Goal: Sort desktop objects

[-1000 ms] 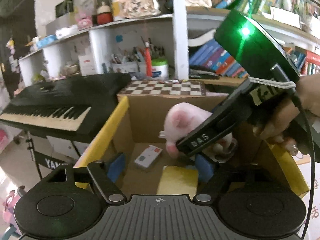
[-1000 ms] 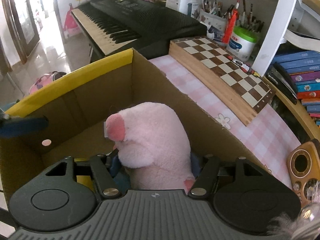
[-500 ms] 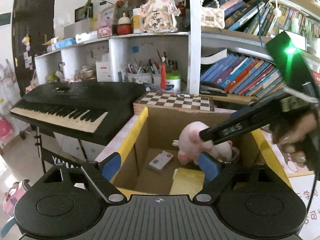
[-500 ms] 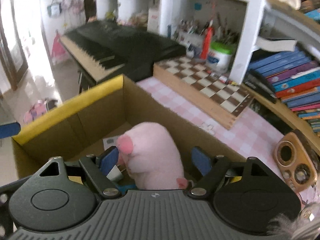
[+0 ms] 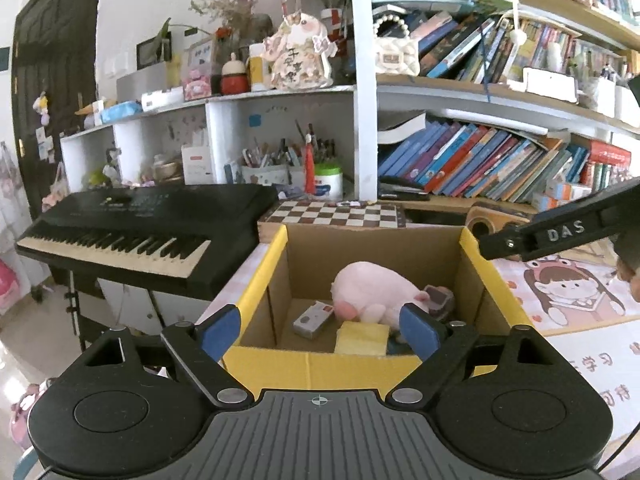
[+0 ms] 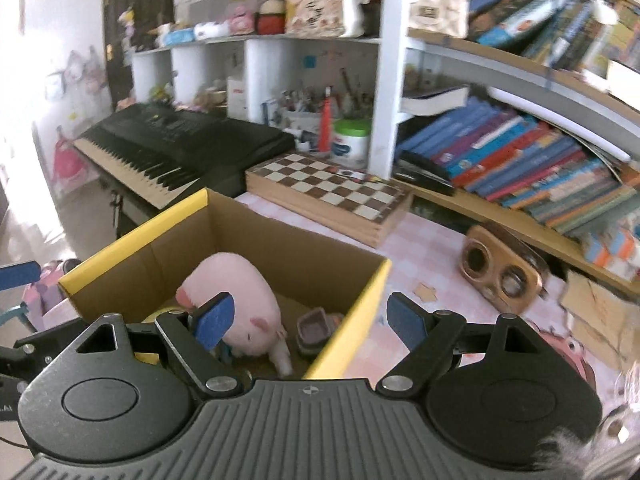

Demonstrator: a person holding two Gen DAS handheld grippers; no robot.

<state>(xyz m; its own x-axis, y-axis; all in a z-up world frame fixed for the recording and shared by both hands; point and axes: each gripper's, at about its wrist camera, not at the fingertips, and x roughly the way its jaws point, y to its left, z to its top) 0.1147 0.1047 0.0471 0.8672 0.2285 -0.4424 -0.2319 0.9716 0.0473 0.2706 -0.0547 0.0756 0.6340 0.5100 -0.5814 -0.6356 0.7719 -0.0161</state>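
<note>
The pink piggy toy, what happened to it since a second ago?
The right gripper let go of the pink plush pig and pulled up and back; its open jaws are now empty. The pig now lies on its side in the cardboard box. The left gripper backed away too, empty. The box, chessboard and keyboard stayed put.

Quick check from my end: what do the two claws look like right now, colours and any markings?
Both are black plastic. The left claw and right claw each carry two blue pads on angled black links with silver pivot screws, behind a ribbed grey plate marked with a crosshair. The right claw's arm, seen from the left wrist view, bears white "DAS" lettering.
</note>
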